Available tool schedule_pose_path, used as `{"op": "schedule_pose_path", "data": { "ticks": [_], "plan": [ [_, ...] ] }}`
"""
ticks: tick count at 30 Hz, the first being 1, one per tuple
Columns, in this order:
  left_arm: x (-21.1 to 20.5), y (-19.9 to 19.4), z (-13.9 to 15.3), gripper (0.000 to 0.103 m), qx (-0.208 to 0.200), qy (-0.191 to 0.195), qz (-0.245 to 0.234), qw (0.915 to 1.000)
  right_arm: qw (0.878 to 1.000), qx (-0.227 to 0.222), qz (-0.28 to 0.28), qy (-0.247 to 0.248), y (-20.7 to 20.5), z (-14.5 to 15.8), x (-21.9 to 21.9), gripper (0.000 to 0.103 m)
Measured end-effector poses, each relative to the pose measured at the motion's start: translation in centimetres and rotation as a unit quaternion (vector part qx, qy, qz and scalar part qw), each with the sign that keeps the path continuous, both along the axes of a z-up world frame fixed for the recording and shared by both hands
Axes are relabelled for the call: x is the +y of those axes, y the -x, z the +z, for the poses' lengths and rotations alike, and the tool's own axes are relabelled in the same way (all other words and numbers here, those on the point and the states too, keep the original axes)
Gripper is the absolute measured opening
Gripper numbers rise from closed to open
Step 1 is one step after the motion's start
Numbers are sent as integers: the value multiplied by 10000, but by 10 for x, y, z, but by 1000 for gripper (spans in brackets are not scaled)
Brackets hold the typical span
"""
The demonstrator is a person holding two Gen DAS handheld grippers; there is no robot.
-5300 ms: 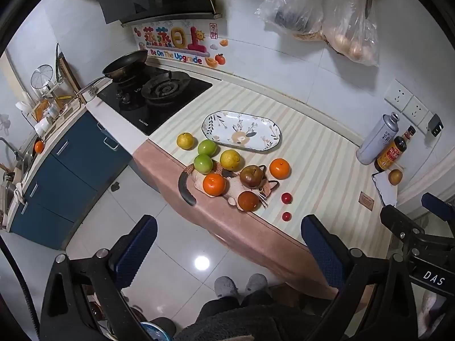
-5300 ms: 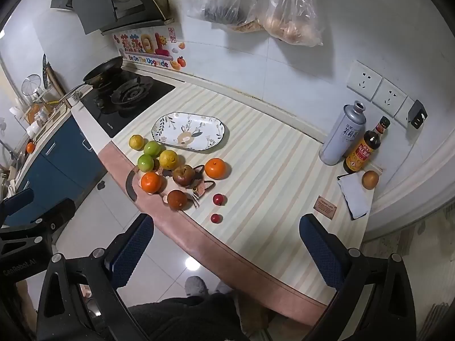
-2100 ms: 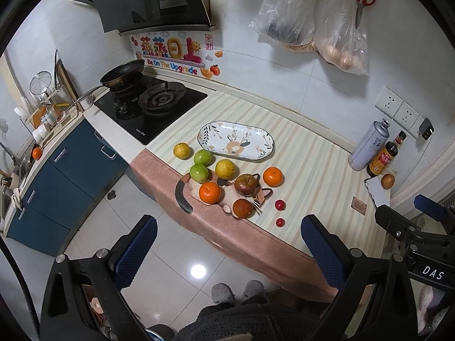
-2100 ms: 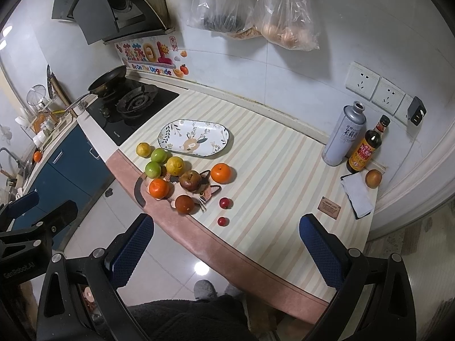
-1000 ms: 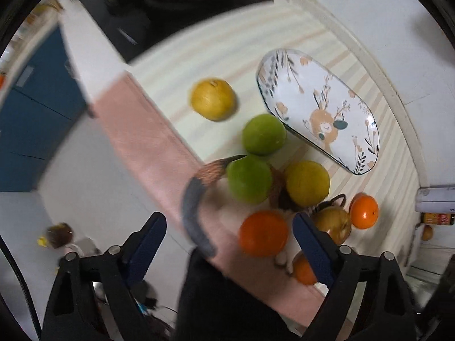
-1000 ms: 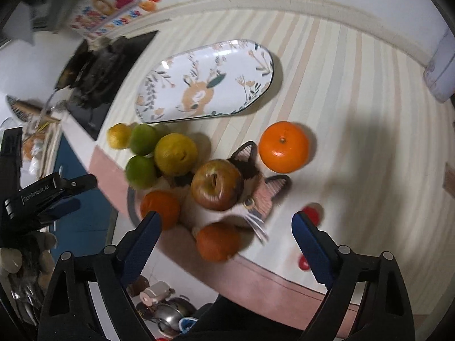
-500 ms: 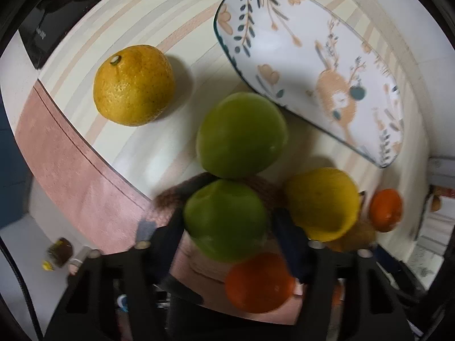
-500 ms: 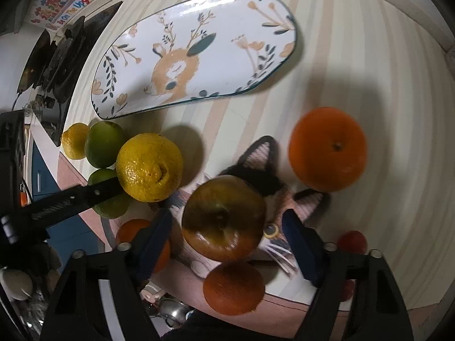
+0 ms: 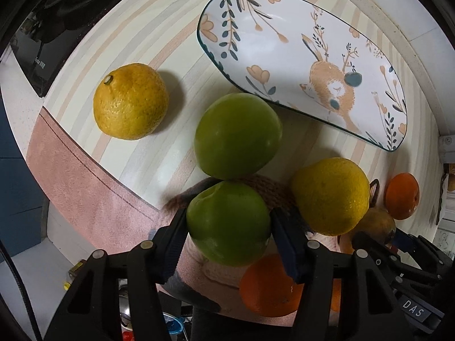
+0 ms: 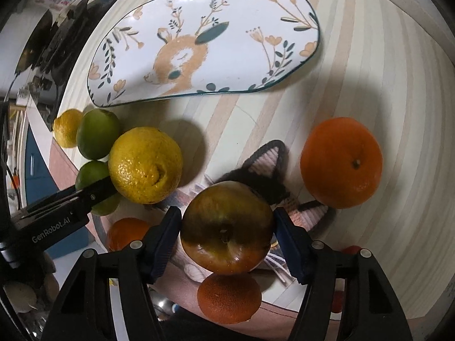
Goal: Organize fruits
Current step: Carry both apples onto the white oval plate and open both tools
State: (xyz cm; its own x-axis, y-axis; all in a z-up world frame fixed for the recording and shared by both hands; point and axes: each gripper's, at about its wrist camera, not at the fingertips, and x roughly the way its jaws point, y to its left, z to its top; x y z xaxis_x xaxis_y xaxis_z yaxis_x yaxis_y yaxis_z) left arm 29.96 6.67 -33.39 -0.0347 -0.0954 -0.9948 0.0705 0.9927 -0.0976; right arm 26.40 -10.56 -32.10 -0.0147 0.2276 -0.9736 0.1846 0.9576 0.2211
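Gripping a green apple [image 9: 229, 223] between both pads, the left gripper [image 9: 229, 227] sits low; a second green apple [image 9: 237, 136] touches it just ahead. The right gripper [image 10: 227, 227] clamps a brownish apple [image 10: 227, 227], an orange [image 10: 341, 162] ahead-right. Farthest ahead of both lies the deer-print plate [image 10: 256, 14].

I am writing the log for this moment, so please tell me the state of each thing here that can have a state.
Left gripper: fingers closed on the green apple.
Right gripper: fingers closed on the brownish apple.
Deer plate: empty, flat on the counter.
Second green fruit: loose, touching the held one.
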Motion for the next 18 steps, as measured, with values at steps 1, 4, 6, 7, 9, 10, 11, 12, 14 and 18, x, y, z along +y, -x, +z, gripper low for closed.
{"op": "schedule_pose_path", "data": {
  "ticks": [1,4,6,7,9,10,11,12,14,18],
  "plan": [
    [0,0,-1,56,1,-4,10,10000,10000,-21,33,7,0,0,1,68],
    [6,-2,6,55,-69,-87,-3,9999,9999,-68,84,16,1,0,6,68],
    [9,-3,14,55,-102,-85,6,9999,9998,-109,130,59,2,3,8,67],
    [10,-2,22,55,-137,-32,16,9999,9998,-152,139,54,4,7,7,67],
    [11,1,41,55,-242,67,11,9997,9996,-251,98,-58,3,21,2,67],
    [9,1,55,55,-328,130,-18,9994,9994,-317,79,-114,2,29,0,67],
    [7,-1,68,55,-423,218,-51,9989,9989,-433,69,-151,-2,40,-3,67],
    [6,-2,78,55,-496,283,-71,9983,9984,-532,69,-155,-7,49,-5,67],
    [3,-14,102,55,-673,434,-184,9966,9972,-731,88,-143,-22,64,-9,67],
    [-12,-59,123,56,-908,546,-373,9937,9955,-948,55,52,-68,72,-17,67]
  ]
}}
